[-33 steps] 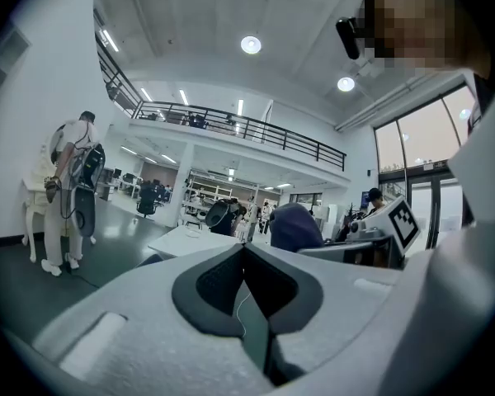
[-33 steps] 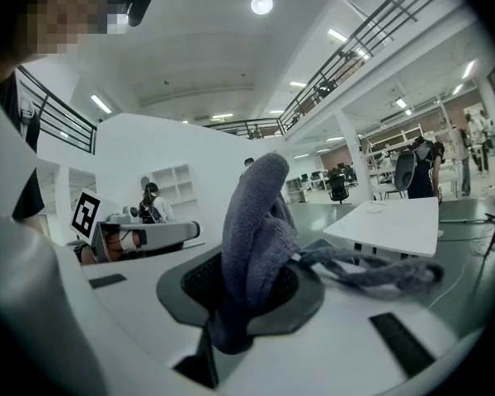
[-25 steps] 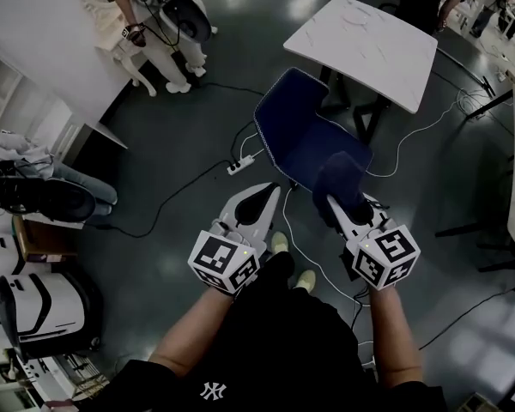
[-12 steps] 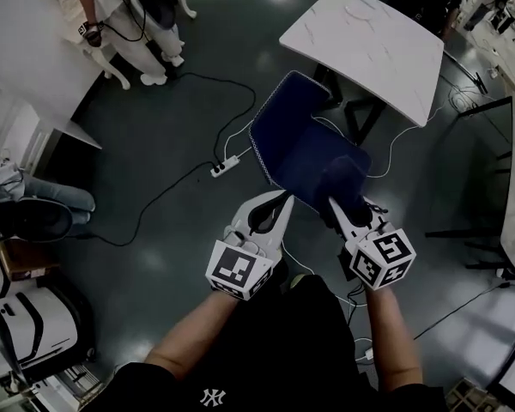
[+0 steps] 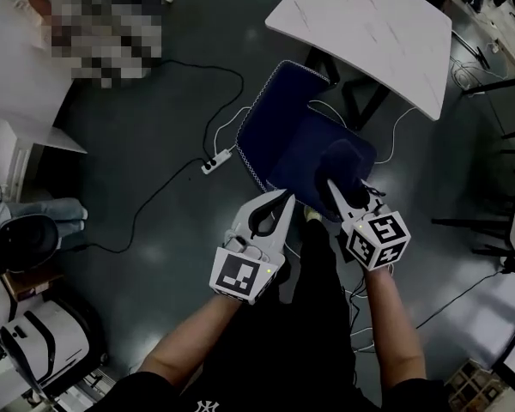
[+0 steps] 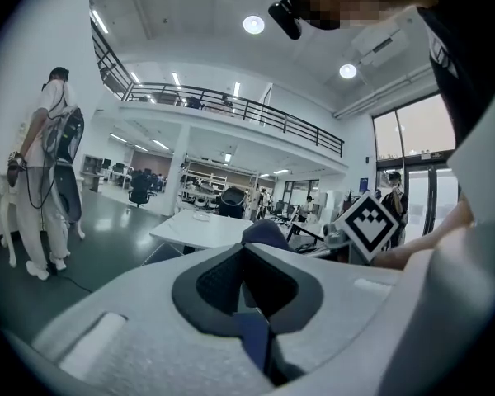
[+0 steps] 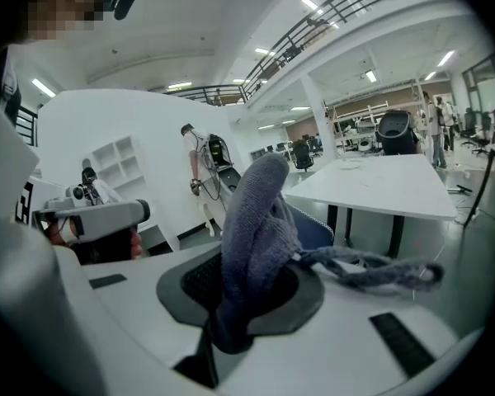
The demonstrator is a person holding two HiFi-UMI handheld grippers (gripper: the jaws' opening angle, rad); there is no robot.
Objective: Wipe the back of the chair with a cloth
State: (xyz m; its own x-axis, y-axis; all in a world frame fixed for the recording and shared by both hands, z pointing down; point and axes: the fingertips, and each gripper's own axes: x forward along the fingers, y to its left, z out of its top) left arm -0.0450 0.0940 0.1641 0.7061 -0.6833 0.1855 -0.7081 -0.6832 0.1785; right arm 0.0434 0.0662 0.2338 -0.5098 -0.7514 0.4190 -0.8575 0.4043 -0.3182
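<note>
The dark cloth (image 5: 343, 163) is clamped in the right gripper (image 5: 337, 196) and is held bunched above the seat of the blue chair (image 5: 279, 131). The left gripper (image 5: 279, 202) is held beside it, jaws pressed together with nothing between. A white table (image 5: 369, 24) is seen beyond the chair.

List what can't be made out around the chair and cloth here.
- Head view: whether the cloth touches the chair; the cloth covers that spot and the tip of the right gripper.
- Right gripper view: most of the chair, behind the cloth.
- Head view: chair legs, under the seat.
</note>
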